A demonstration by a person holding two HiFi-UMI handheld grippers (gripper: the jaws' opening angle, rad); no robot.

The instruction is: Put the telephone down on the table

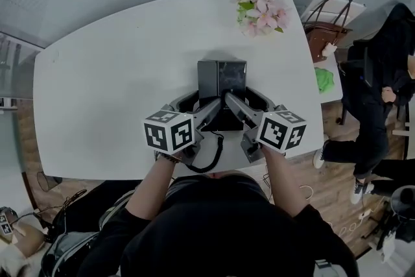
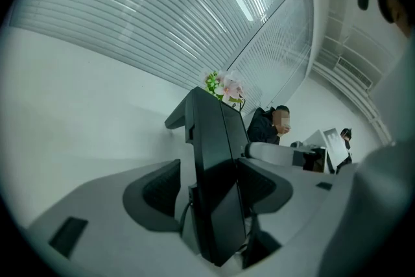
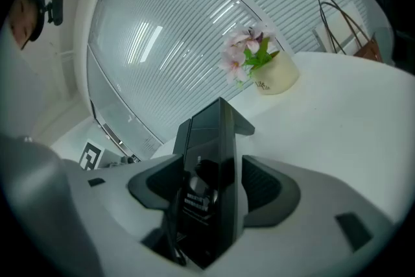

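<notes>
The telephone is sitting on the bench, near-middle. The left tool and right tool are straddling it, jaws wide. They should be backing straight out, avoiding the cord.

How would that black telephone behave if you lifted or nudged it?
The telephone looks like rigid plastic, so probably stiff and fairly light. Its glossy sides may be slippery. The coiled cord trailing toward the table edge looks floppy and could tug or snag.
</notes>
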